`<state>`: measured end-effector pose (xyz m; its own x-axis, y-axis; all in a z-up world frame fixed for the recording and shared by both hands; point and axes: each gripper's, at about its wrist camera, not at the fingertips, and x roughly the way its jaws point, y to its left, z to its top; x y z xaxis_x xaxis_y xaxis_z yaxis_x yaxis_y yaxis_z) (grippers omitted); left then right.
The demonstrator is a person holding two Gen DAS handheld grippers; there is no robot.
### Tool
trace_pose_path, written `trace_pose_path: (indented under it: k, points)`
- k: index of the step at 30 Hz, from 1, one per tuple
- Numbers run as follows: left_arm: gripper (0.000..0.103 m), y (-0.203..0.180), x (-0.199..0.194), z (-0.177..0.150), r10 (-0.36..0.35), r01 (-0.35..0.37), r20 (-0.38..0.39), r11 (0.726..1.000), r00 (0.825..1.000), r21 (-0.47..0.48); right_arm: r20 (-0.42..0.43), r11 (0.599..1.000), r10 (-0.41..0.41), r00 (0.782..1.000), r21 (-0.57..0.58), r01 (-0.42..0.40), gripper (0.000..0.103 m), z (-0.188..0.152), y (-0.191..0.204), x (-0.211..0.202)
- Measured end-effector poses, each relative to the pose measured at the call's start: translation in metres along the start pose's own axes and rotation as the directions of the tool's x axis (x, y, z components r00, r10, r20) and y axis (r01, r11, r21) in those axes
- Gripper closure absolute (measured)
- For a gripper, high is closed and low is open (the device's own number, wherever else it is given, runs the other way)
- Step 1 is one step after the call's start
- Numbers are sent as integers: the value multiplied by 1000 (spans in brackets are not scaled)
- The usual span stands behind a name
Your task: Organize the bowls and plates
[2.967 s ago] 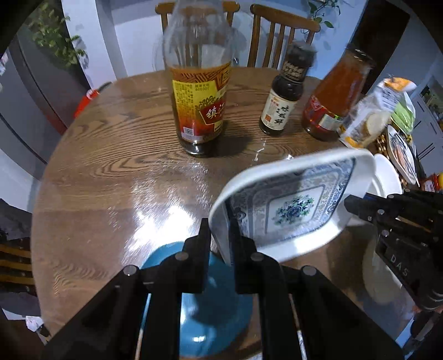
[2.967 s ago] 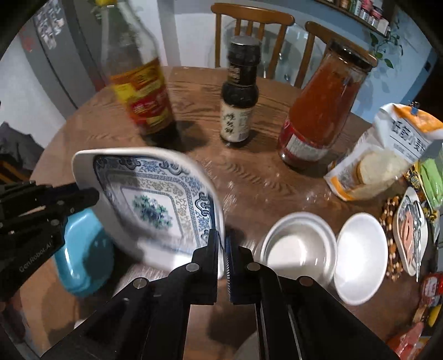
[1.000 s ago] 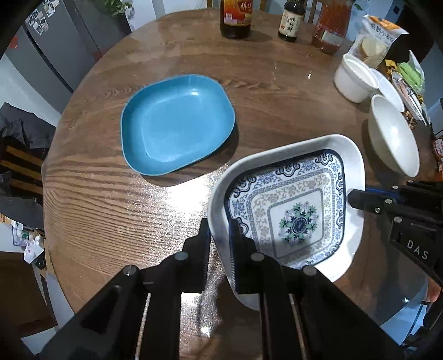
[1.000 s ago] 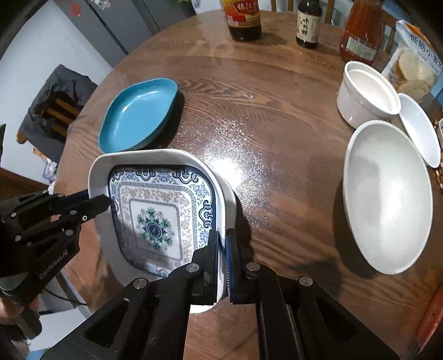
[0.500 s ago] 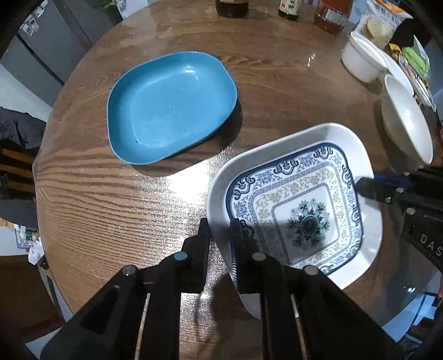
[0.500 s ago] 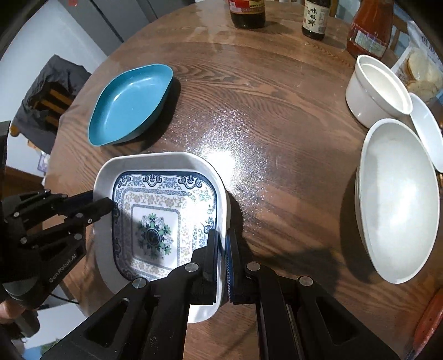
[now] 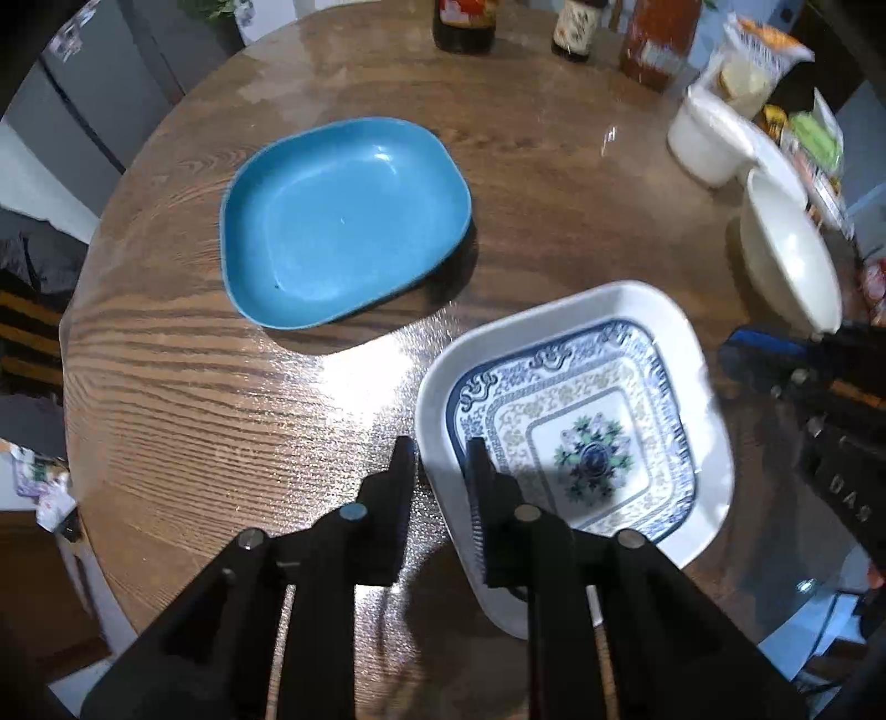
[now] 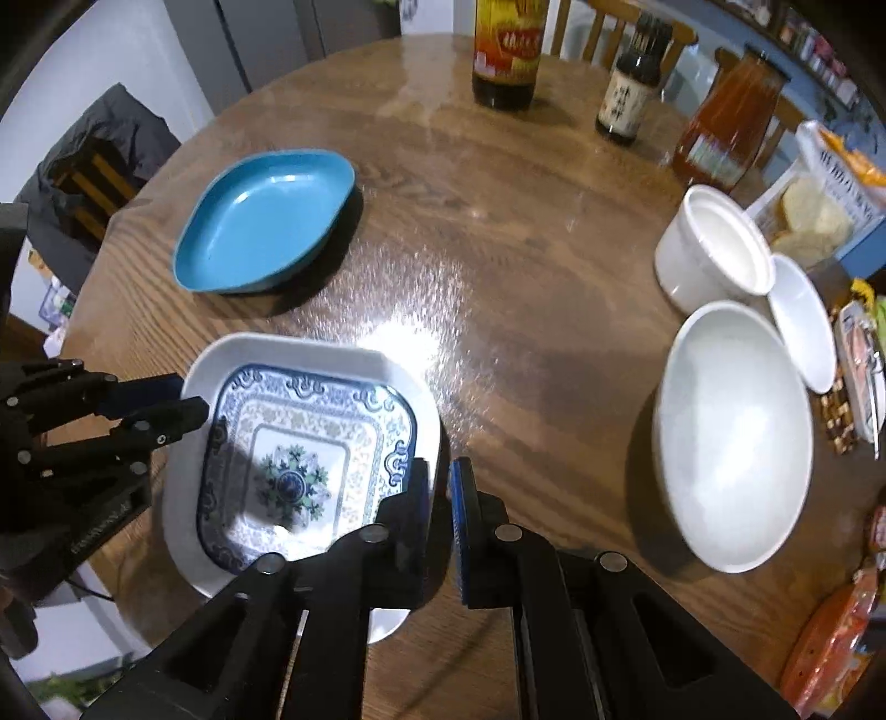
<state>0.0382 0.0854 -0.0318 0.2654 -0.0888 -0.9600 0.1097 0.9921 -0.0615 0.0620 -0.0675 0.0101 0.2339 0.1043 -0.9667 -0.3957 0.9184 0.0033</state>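
Note:
A white square plate with a blue pattern (image 7: pixel 581 432) (image 8: pixel 299 443) lies low over the front of the round wooden table (image 8: pixel 526 232). My left gripper (image 7: pixel 440 471) (image 8: pixel 177 399) straddles its left rim; its jaws are opening and the pads no longer press the rim. My right gripper (image 8: pixel 440 487) (image 7: pixel 758 365) is shut on the plate's right rim. Farther back on the left, a blue plate (image 7: pixel 343 221) (image 8: pixel 260 221) rests by itself. A large white bowl (image 8: pixel 731 432) (image 7: pixel 786 260) sits to the right.
A white pot (image 8: pixel 714 249) and a small white dish (image 8: pixel 803 327) stand behind the bowl. Three bottles (image 8: pixel 506 50) line the far edge, with snack bags (image 8: pixel 830 183) at the right. The table's front edge runs just below both grippers.
The patterned plate came down from a tilt to nearly flat at the table's front. My left jaws spread apart around its rim. The right wrist view tipped up.

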Motion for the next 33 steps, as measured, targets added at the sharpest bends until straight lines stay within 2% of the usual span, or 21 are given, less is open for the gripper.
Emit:
trace_pose_path:
  k: [1, 2, 3, 4, 7, 9, 11, 14, 18, 23, 26, 33]
  points:
    - [57, 3, -4, 0, -4, 4, 16, 1000, 1000, -13, 14, 1000, 12, 1000, 1, -12, 95, -1, 1, -3]
    - [46, 6, -10, 1, 0, 1, 37, 1000, 999, -29, 21, 1000, 19, 1000, 2, -19, 95, 0, 0, -4]
    - [29, 10, -14, 0, 6, -3, 61, 999, 998, -40, 29, 1000, 25, 999, 5, -25, 95, -1, 1, -6]
    - [25, 12, -19, 0, 9, -5, 81, 999, 997, -45, 39, 999, 36, 999, 7, -37, 95, -2, 4, -6]
    - [24, 20, -27, 2, 4, 2, 111, 999, 994, -52, 59, 997, 75, 995, 30, -77, 85, -2, 6, -9]
    - [24, 23, -30, 2, -2, 11, 123, 997, 992, -73, 71, 993, 101, 992, 51, -105, 68, 2, 9, -7]
    - [23, 31, -29, 4, -4, 17, 128, 995, 992, -98, 84, 987, 132, 988, 86, -139, 57, 8, 10, -5]
    - [23, 51, -31, 10, -8, 29, 127, 987, 992, -161, 113, 966, 191, 975, 156, -207, 48, 16, 10, -2]
    - [23, 75, -23, 24, -23, 52, 120, 970, 992, -238, 123, 949, 215, 969, 205, -237, 48, 29, 14, 9]
    - [23, 90, -8, 42, -11, 36, 99, 966, 995, -257, 120, 953, 207, 971, 198, -228, 48, 55, 24, 22]
    - [23, 100, 0, 48, -31, 54, 88, 960, 996, -273, 111, 954, 196, 974, 208, -216, 48, 67, 26, 31]
    - [26, 97, 16, 63, -30, 44, 64, 973, 997, -228, 76, 958, 164, 983, 227, -177, 48, 91, 31, 53]
